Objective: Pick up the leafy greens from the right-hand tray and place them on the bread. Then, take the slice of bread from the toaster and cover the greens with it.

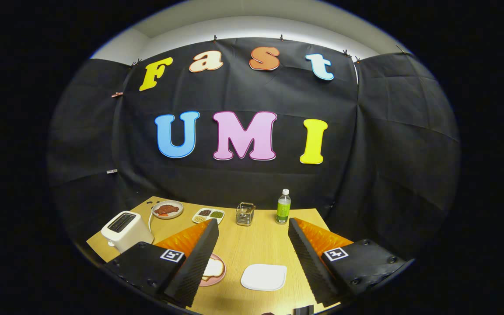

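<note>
Bread [213, 268] on pink plate [221, 274] beside left finger; tongs [252, 245] wide open, empty, high above table [256, 245].

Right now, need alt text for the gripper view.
Open gripper hovers above a wooden table, holding nothing. Between its fingers lie a white tray and a pink plate with bread; beyond them stand a white toaster and green bottle.
</note>
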`<state>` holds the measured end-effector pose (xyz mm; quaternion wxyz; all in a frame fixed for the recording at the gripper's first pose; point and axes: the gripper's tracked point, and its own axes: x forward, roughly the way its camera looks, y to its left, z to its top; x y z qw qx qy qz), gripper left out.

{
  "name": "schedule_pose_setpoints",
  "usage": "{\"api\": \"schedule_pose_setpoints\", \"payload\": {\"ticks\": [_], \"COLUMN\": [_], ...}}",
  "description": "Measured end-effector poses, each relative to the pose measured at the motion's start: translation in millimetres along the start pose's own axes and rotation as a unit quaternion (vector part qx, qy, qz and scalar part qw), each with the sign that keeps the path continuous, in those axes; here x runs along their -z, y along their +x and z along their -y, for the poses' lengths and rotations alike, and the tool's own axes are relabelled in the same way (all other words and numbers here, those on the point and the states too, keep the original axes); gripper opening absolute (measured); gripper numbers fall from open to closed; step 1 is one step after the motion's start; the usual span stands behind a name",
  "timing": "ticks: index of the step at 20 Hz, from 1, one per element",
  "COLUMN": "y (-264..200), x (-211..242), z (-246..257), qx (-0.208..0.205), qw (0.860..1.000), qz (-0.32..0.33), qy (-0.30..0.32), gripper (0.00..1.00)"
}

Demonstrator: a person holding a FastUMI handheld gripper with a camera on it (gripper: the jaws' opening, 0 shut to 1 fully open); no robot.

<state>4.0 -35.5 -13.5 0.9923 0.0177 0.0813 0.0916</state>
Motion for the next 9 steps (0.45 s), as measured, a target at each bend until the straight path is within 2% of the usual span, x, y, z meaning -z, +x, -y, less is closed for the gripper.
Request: {"api": "schedule_pose_setpoints", "payload": {"ticks": [9], "y": [23], "x": [2], "z": [-4], "qx": [-0.039], "qw": [0.999], "qz": [-0.007], "qy": [0.025], "gripper": [0.99]}}
